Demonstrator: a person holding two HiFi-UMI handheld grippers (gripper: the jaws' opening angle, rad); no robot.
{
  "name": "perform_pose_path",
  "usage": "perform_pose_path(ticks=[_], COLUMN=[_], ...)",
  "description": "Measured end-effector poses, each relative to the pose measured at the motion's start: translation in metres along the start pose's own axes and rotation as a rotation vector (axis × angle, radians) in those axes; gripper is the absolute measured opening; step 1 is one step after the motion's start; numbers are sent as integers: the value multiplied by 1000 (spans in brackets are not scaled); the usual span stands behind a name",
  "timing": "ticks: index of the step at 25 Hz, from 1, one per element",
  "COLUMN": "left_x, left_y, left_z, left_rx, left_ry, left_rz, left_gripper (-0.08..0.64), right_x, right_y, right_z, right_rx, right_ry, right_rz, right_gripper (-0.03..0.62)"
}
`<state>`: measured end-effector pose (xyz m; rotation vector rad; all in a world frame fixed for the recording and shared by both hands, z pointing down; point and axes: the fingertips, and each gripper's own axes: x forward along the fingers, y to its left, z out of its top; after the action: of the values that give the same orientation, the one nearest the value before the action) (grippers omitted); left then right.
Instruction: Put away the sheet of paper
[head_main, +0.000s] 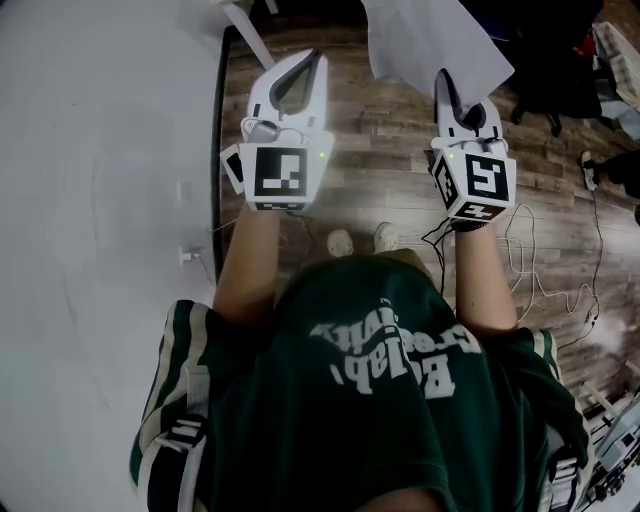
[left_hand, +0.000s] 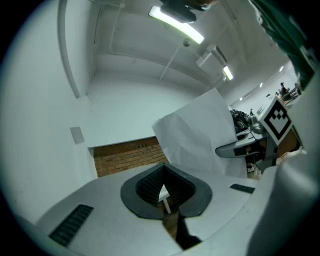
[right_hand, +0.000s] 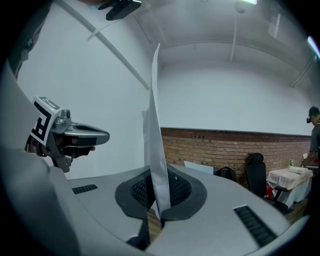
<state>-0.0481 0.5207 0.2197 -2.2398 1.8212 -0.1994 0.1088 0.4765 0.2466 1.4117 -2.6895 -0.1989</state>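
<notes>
So the right hand-held gripper (head_main: 444, 78) is clamped down on the sheet of paper (head_main: 430, 40), pinching it right at one edge. The right gripper view shows the sheet edge-on, running straight up out of the closed pads. The rest of the sheet fans out past the jaw tips, away from the person, in mid-air over the wooden floor (head_main: 380, 160). It rests on nothing at all.

The left hand-held gripper (head_main: 318, 58) is pinched closed with nothing in it. It hangs level just beside the right one, on the side nearer the white wall (head_main: 100, 150). From the left gripper view the paper sits off to its right, apart from its jaws, not touching.

My read: this is the carry part, with the paper in hand and a spot to put it away yet to be reached. No view shows me a tray, drawer or folder, so I can't say where it's headed.

Tips for doing it well, I'd say:
- a firm pinch and a level gripper, since only one edge is gripped
- slow travel, so the loose end doesn't flap or crease
- open the left one and catch the far edge if the sheet starts to droop
- mind the cables (head_main: 545, 270) on the floor while walking
</notes>
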Motion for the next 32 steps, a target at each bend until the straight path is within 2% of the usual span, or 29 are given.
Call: perform_pose_path(ticks=[16, 23, 27, 32], left_x=[-3, 16, 42, 84], left_y=[7, 18, 20, 19], left_z=[-7, -14, -23, -35], left_rx=[7, 25, 17, 30], left_ry=[-47, -37, -56, -19], left_rz=[-63, -69, -80, -81], left_gripper=[2, 2, 2, 2], right_x=[-11, 6, 26, 55], right_y=[13, 18, 6, -30], right_z=[0, -10, -14, -27], right_rx=[-3, -39, -65, -56], right_ry=[-24, -43, -54, -39], right_rz=[-48, -18, -10, -17], right_gripper=[-6, -6, -6, -5])
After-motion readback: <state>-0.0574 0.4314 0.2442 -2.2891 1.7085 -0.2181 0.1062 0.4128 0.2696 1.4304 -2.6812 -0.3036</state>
